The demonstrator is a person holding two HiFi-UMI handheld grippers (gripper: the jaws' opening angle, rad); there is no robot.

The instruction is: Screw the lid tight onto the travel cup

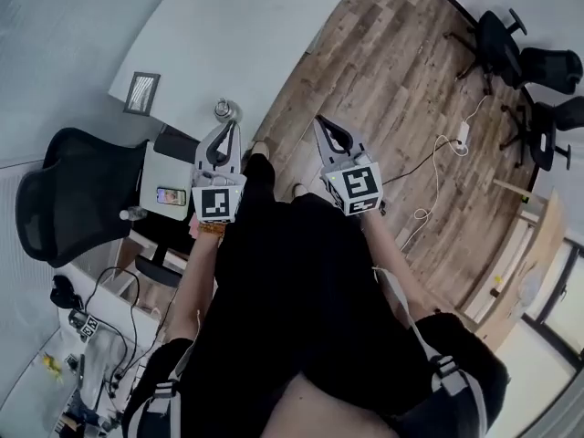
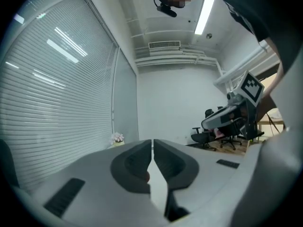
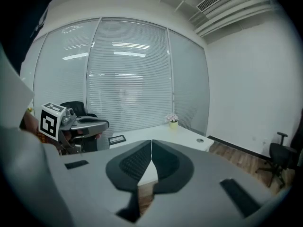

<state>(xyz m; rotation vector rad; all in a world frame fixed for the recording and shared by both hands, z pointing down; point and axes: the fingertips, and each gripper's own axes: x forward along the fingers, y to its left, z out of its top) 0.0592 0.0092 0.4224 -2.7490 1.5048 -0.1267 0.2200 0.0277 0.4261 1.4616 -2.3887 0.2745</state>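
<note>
In the head view a small silvery cup-like thing (image 1: 225, 110) stands on the white table (image 1: 228, 35), just beyond the tip of my left gripper (image 1: 224, 130); its lid is too small to make out. My right gripper (image 1: 322, 122) is held beside it over the wooden floor. Both are in the air in front of the person's body. In the left gripper view the left gripper (image 2: 152, 144) has its jaws together with nothing between them. The right gripper (image 3: 151, 144) looks the same in its own view, pointing toward the table (image 3: 184, 135).
A black office chair (image 1: 64, 199) stands at the left beside a grey pad with a phone (image 1: 171, 195). A small framed picture (image 1: 141, 92) and a flower pot (image 3: 173, 121) sit on the table. More chairs (image 1: 525, 67) and a white cable (image 1: 438, 167) occupy the floor at the right.
</note>
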